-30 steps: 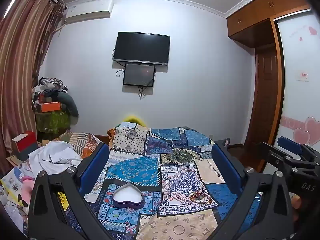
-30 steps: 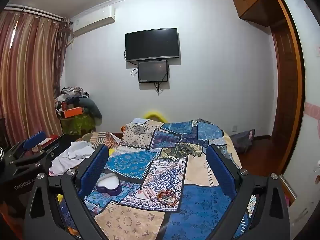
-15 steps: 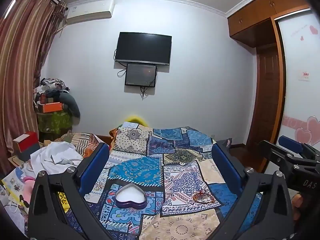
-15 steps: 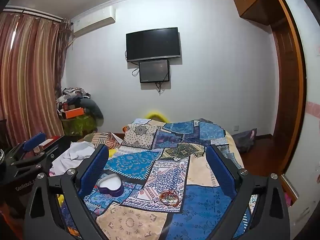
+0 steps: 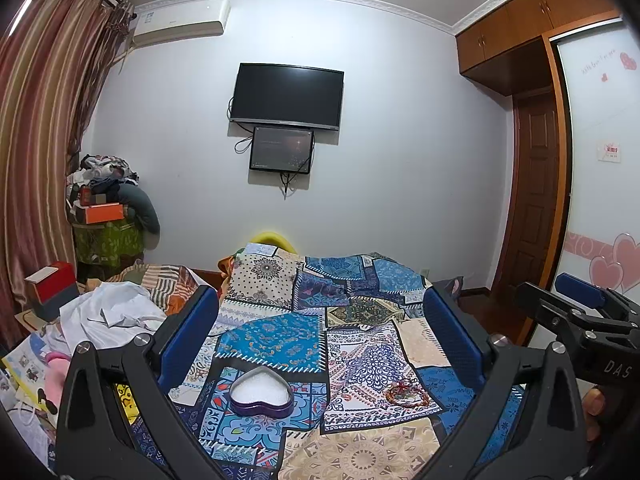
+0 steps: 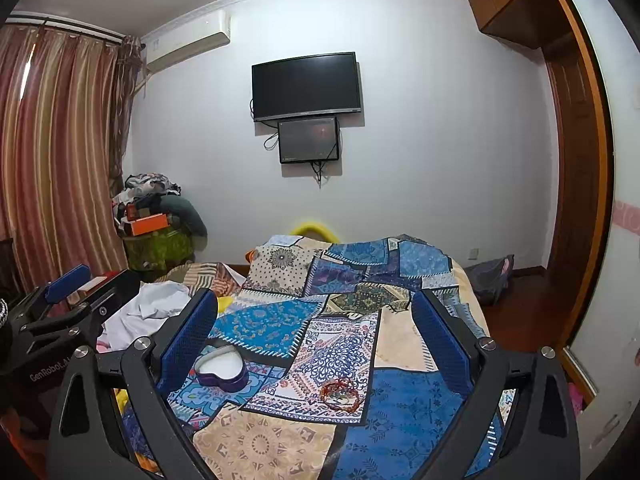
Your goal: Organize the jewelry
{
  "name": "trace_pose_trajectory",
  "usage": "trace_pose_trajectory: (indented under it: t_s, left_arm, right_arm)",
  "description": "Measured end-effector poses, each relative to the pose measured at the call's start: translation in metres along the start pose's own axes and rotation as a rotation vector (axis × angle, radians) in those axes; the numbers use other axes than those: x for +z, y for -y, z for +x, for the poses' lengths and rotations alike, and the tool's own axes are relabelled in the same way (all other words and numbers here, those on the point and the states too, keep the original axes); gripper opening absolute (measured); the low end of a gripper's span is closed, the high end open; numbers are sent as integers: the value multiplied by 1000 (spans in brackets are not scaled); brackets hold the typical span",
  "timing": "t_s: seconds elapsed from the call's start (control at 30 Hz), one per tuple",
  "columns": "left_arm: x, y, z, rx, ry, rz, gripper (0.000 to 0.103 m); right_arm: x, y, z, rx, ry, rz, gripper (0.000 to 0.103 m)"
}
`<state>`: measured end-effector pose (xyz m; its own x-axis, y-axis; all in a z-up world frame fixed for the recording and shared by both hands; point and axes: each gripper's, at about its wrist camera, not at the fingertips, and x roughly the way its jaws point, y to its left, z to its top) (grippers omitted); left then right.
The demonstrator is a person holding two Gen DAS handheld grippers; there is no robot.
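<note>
Both tools, the left tool (image 5: 320,336) and the right tool (image 6: 316,334), hold their jaws wide apart and carry nothing. The bracelet (image 6: 340,390) lies on the bed (image 6: 416,404) near its front edge, well apart from the heart-shaped box (image 6: 221,367). Risk: the soft quilt may give under a descending tool, so the fingers pinch fabric with the thin beads, or the strand slips out.
</note>
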<state>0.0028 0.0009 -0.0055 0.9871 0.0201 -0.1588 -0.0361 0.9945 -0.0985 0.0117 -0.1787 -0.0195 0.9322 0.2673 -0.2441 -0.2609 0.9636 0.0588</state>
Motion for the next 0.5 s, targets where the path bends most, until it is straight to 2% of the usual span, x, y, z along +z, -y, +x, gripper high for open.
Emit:
trace_pose_trajectory:
  t_s: [0.5]
  left_arm:
    - [-1,-3,1,-1,0,-5,103]
  right_arm:
    - [-2,-3,1,7,-4,0,97]
